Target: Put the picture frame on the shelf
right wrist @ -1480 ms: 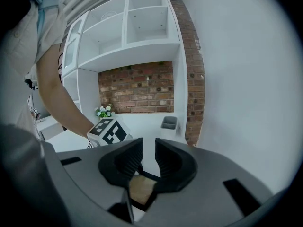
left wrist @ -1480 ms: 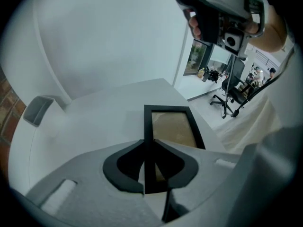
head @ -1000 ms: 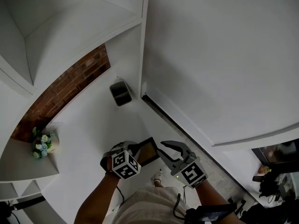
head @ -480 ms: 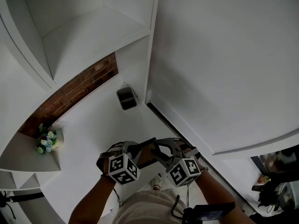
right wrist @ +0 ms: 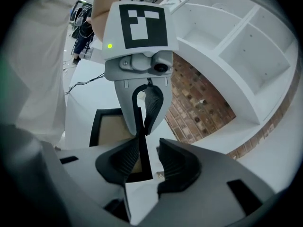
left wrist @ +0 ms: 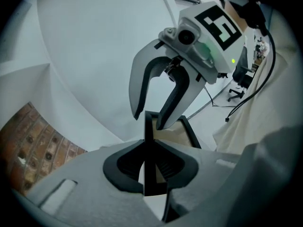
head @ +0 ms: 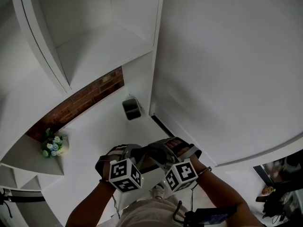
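Observation:
The picture frame [head: 147,161], black-rimmed with a tan inside, hangs in the air between my two grippers. My left gripper [head: 138,156] is shut on its near edge; in the left gripper view the frame [left wrist: 149,150] stands edge-on between the pads [left wrist: 130,164]. My right gripper [head: 163,153] straddles the opposite edge. Its jaws have just been opening: the frame [right wrist: 110,126] lies by one pad and the other pad [right wrist: 177,164] stands clear of it. The white shelf [head: 104,46] rises above and to the left.
A brick wall strip [head: 80,100] runs under the shelf. A dark cup [head: 131,109] stands on the white counter by the upright, and a small flower bunch [head: 53,145] sits at the far left. A broad white panel [head: 227,70] fills the right.
The right gripper has rolled over and come in from the right, so that its jaws now straddle the frame. Both grippers and the frame have risen toward the shelf.

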The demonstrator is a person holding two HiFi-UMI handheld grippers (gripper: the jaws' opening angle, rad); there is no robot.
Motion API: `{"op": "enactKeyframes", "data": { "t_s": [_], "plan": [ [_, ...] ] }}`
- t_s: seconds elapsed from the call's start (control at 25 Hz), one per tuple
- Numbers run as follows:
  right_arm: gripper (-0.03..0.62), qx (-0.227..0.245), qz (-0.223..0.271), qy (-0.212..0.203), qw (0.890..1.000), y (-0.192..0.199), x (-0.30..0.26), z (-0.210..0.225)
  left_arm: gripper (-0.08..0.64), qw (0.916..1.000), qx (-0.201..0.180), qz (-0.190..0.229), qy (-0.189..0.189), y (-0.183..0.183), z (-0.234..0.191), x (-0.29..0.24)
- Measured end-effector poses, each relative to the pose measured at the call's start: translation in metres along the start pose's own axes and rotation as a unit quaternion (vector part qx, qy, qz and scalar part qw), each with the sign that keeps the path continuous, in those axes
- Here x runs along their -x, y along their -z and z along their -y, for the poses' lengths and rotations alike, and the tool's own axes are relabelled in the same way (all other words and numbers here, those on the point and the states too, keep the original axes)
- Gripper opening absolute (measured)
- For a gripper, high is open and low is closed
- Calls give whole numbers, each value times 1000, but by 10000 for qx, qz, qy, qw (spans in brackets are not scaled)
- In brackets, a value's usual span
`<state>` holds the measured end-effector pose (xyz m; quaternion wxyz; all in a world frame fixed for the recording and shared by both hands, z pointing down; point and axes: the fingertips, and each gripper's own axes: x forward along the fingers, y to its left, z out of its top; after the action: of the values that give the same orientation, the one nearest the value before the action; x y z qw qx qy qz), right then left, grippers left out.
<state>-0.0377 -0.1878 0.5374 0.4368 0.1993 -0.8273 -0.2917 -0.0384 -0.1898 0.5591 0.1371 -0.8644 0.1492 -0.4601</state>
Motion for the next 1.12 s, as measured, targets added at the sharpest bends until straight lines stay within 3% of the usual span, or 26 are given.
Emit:
{"op": "enactKeyframes", "data": {
  "t_s": [0.28, 0.68, 0.96, 1.12],
  "plan": [
    [128, 521, -229, -82, 9983, -6, 4, 12, 69, 9995, -147, 12, -277, -14, -13, 22],
    [88, 993, -317, 154, 9944, -17, 9, 30, 69, 9972, -370, 78, -647, -35, -26, 46],
    [72, 1189, -201, 496, 9915, -30, 24, 53, 68, 9939, -547, 36, -952, -49, -39, 67],
    [72, 1406, -121, 732, 9873, -43, 40, 73, 68, 9886, -729, 117, -1311, -64, -52, 90]
  ]
}}
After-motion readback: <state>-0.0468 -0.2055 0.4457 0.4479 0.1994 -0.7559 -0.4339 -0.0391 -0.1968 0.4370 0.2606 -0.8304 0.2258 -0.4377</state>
